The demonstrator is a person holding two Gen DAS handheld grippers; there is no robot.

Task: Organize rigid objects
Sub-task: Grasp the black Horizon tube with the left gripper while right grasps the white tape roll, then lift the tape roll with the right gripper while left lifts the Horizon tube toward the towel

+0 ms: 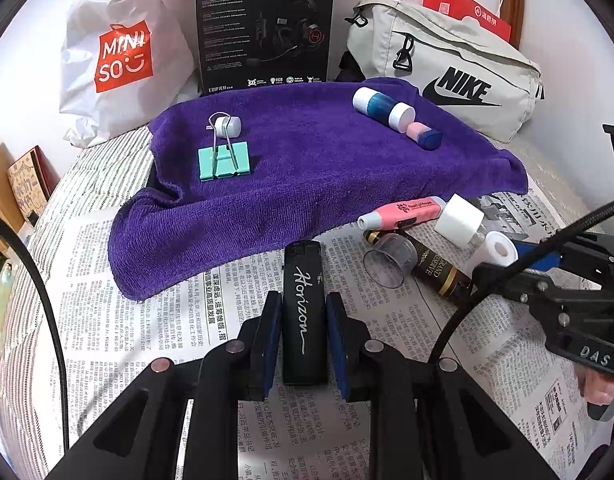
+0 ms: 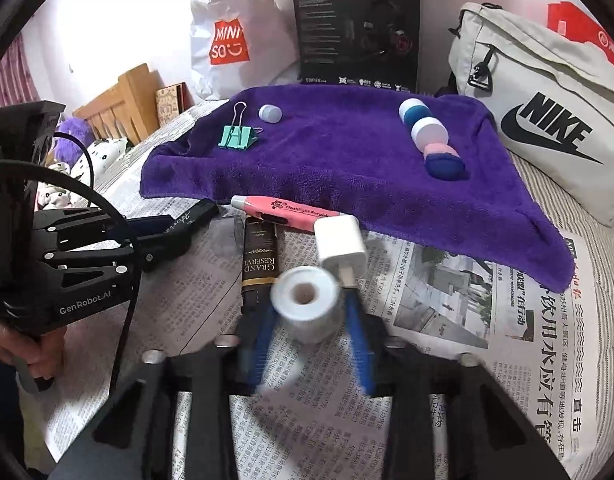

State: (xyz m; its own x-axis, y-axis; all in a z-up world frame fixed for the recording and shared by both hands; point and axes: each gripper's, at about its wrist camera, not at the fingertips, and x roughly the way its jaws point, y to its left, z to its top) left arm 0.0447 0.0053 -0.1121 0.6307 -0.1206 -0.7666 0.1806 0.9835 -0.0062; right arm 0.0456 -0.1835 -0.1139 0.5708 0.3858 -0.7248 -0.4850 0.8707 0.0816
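My left gripper (image 1: 303,304) is shut on a black "Horizon" lighter (image 1: 303,312), held just above the newspaper at the purple towel's (image 1: 307,168) front edge. My right gripper (image 2: 311,312) is shut on a white tape roll (image 2: 305,304), blurred, beside a white charger plug (image 2: 341,246). On the towel lie a green binder clip (image 1: 223,162), a small white cap (image 1: 229,126), a blue-and-white bottle (image 1: 383,108) and a pink-and-blue piece (image 1: 425,136). On the newspaper lie a pink flashlight pen (image 2: 283,210), a dark "Grand Reserve" tube (image 2: 259,264) and a clear cup (image 1: 391,258).
Behind the towel stand a white Miniso bag (image 1: 123,56), a black headset box (image 1: 263,28) and a beige Nike bag (image 1: 455,68). Newspaper (image 1: 147,320) covers the striped bed surface. A wooden headboard (image 2: 115,100) and plush toys are at the left.
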